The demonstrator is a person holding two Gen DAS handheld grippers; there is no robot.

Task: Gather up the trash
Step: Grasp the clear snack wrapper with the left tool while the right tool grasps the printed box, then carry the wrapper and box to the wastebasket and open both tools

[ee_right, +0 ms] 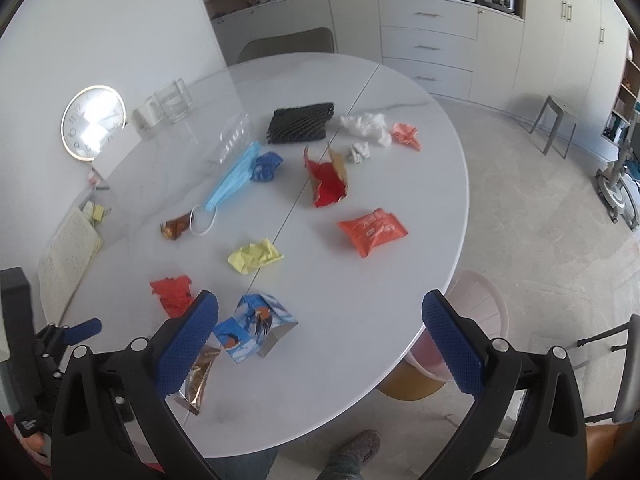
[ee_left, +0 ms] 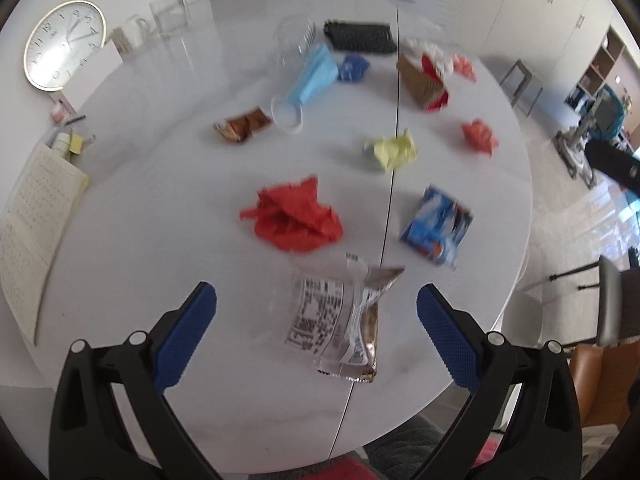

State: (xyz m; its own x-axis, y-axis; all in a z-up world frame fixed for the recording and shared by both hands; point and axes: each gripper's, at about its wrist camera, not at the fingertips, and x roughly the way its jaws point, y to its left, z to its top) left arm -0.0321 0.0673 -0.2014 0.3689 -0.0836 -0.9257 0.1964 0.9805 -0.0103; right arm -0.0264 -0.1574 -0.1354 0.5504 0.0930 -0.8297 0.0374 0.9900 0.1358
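Observation:
Trash lies scattered over a white oval table (ee_left: 160, 208). A clear-and-silver wrapper (ee_left: 340, 320) lies flat between the fingers of my open left gripper (ee_left: 316, 300), which hovers over it. Beyond it are a red crumpled paper (ee_left: 296, 216), a blue snack bag (ee_left: 436, 226) and a yellow paper ball (ee_left: 394, 152). My right gripper (ee_right: 320, 304) is open above the near table edge and holds nothing. The blue snack bag (ee_right: 256, 326) sits just inside its left finger. Farther out lie an orange packet (ee_right: 372, 232) and a red-and-brown bag (ee_right: 326, 180).
More litter at the far end: a blue face mask (ee_left: 314, 76), black mesh (ee_left: 360, 36), white tissue (ee_right: 366, 126). A clock (ee_left: 64, 44), notebook (ee_left: 32, 224) and glass jar (ee_left: 170, 14) line the left side. A pink basin (ee_right: 476, 320) stands on the floor by the table's right edge.

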